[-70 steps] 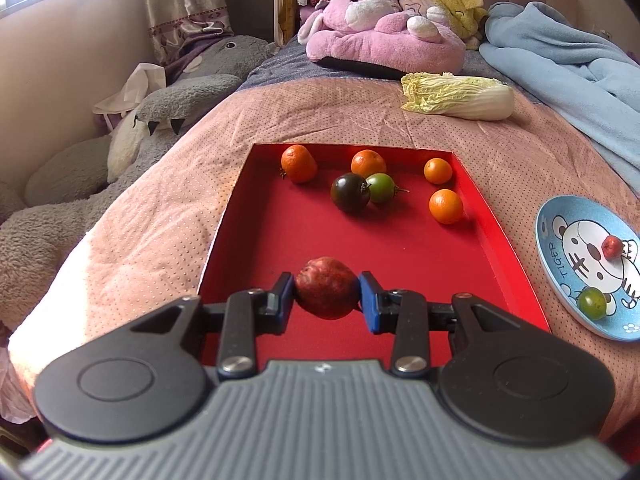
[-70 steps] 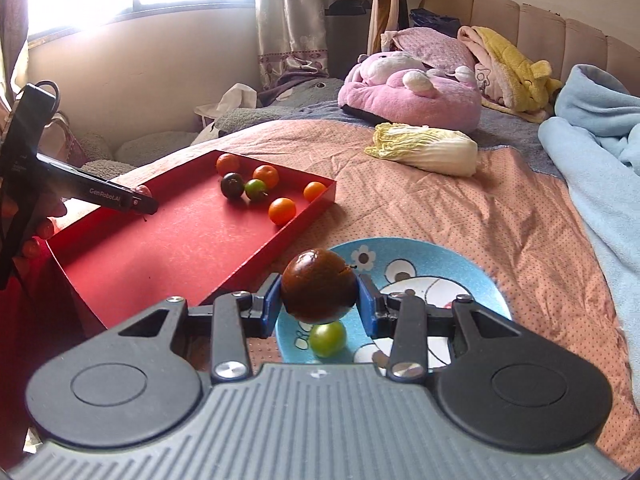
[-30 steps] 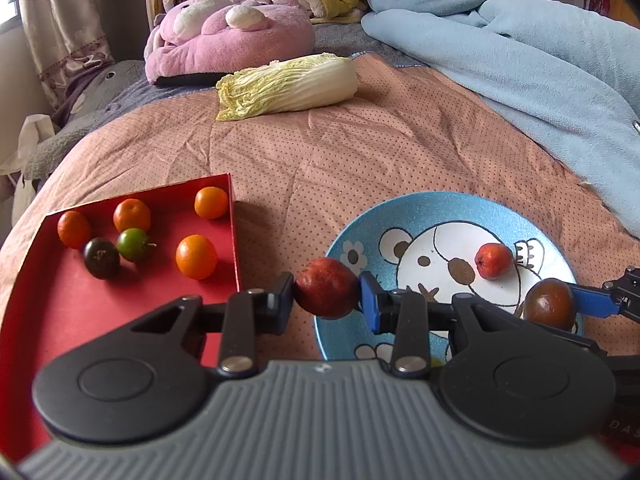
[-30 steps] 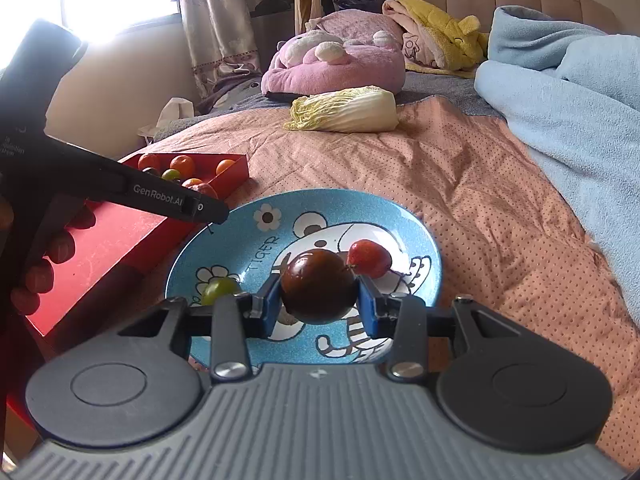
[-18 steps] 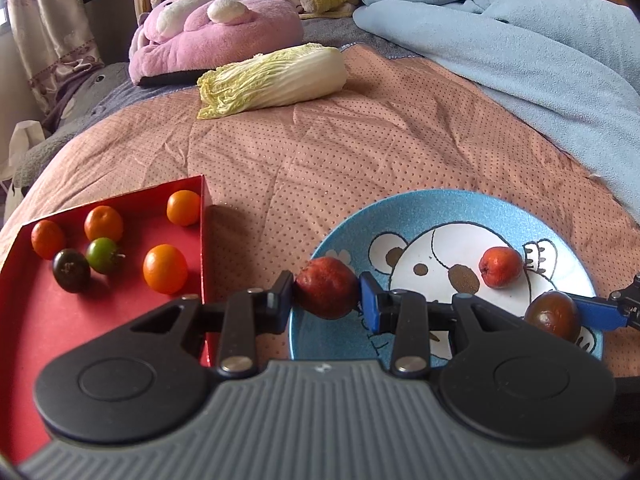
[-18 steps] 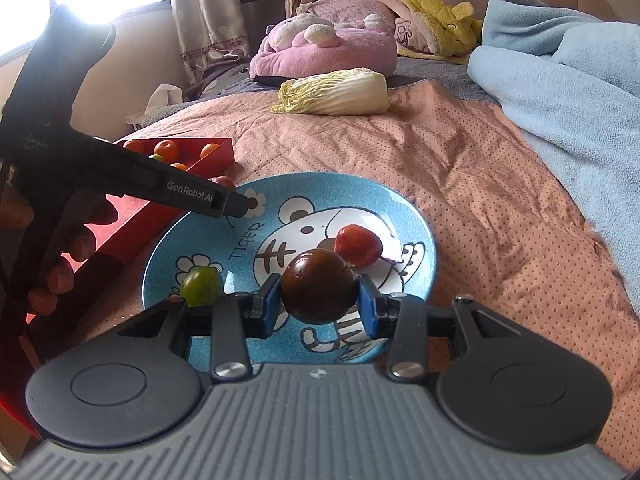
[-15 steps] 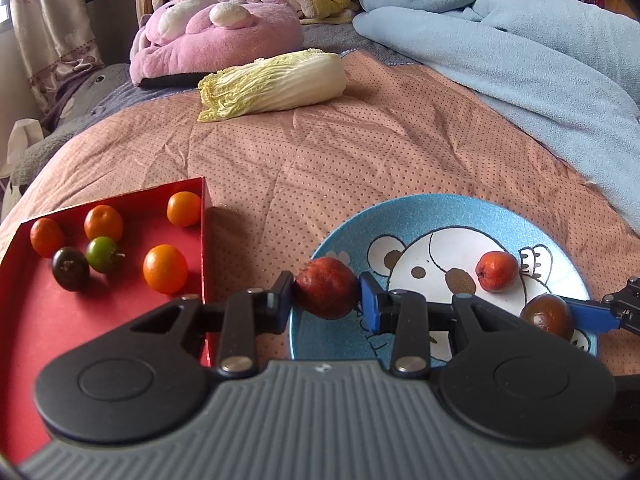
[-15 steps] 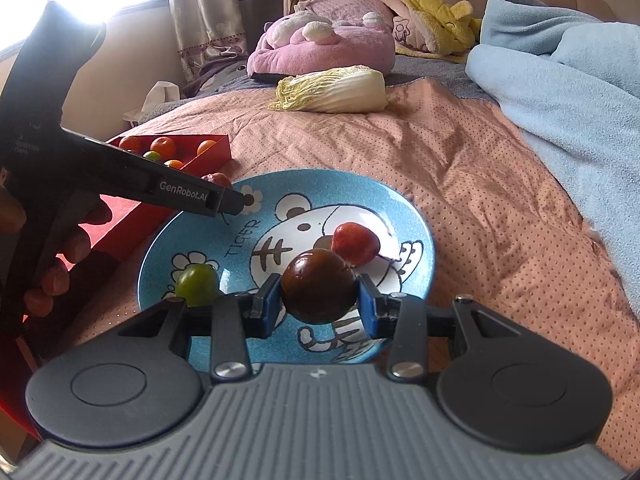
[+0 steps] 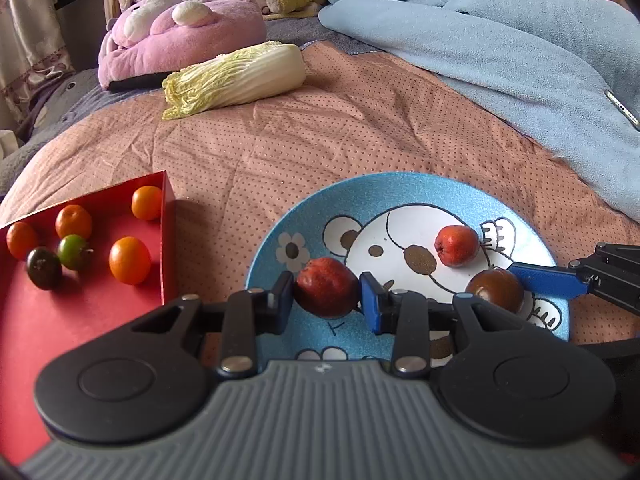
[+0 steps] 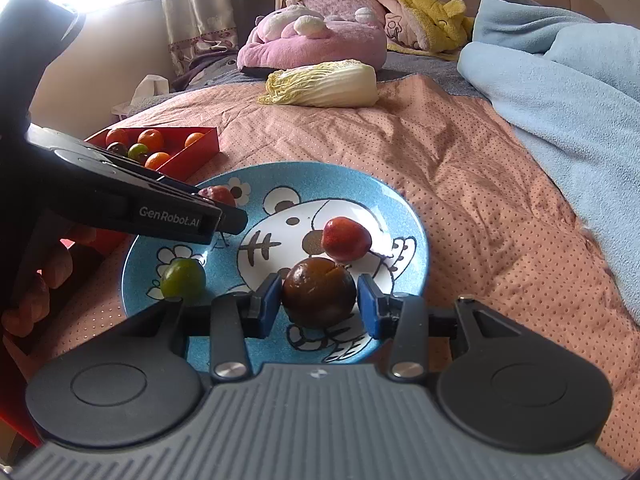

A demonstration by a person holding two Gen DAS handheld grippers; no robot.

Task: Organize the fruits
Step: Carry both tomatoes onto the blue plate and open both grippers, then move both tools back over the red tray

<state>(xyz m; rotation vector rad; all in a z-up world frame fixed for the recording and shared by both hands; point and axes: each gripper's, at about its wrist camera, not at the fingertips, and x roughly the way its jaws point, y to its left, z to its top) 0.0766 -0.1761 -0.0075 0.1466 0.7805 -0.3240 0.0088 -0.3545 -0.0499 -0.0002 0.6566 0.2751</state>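
Observation:
My left gripper (image 9: 326, 300) is shut on a dull red fruit (image 9: 326, 292) and hovers over the left rim of the blue cartoon plate (image 9: 400, 184). My right gripper (image 10: 318, 302) is low over the same plate (image 10: 404, 216), and its jaws are opening. A dark brown tomato (image 10: 318, 292) sits on the plate between the blue pads (image 10: 268, 304), which stand just off it. A bright red fruit (image 10: 346, 238) and a green tomato (image 10: 183, 280) also lie on the plate. The red tray (image 9: 80, 312) holds several oranges, a green tomato and a dark one.
A napa cabbage (image 9: 236, 78) lies farther back on the dotted pink bedspread. Behind it sits a pink plush (image 9: 180, 36), and a blue blanket (image 9: 500, 52) is heaped on the right. A person's fingers (image 10: 44, 276) hold the left gripper's handle beside the plate.
The right pads have drawn apart from the dark tomato, which now rests on the plate. The left gripper still holds the red fruit and has barely shifted.

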